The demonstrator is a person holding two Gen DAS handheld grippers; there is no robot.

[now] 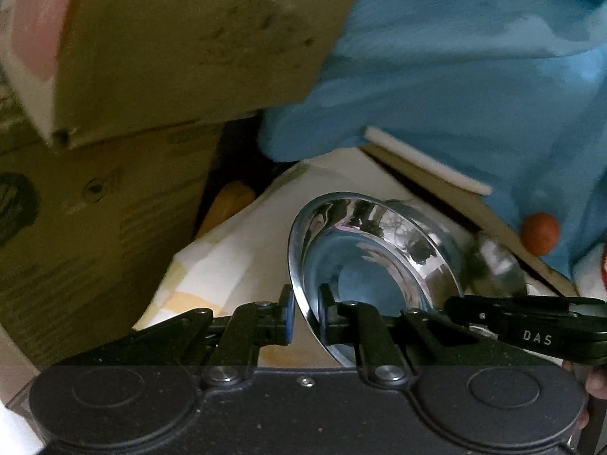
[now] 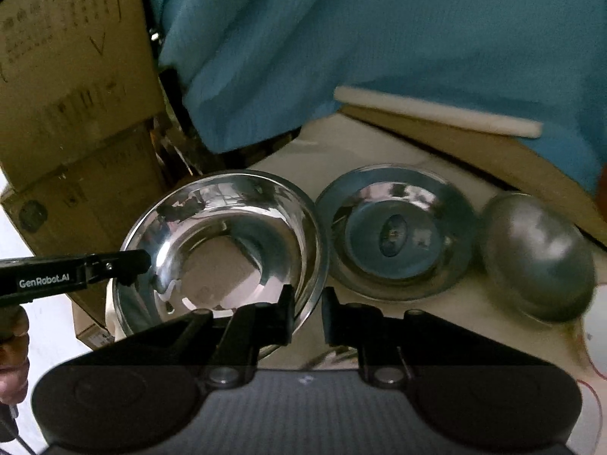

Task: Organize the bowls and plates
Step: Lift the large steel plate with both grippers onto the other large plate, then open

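Note:
A shiny steel bowl [image 2: 224,242] hangs tilted above the pale table [image 2: 341,144], held from both sides. My left gripper [image 1: 305,314] is shut on its near rim, and the bowl [image 1: 371,258] faces sideways in that view. My right gripper [image 2: 307,318] is shut on the bowl's right rim. The left gripper [image 2: 125,263] shows at the bowl's left rim in the right wrist view, and the right gripper [image 1: 470,309] reaches in from the right in the left wrist view. A flat steel plate [image 2: 394,231] lies to the right of the bowl. An upturned steel bowl [image 2: 538,258] sits beyond it.
Cardboard boxes [image 2: 72,87] stand stacked on the left. A blue cloth [image 2: 379,38] hangs over the far side, with a white rod [image 2: 436,112] at its hem. An orange ball [image 1: 538,233] sits at the right. A hand [image 2: 13,356] grips the left tool.

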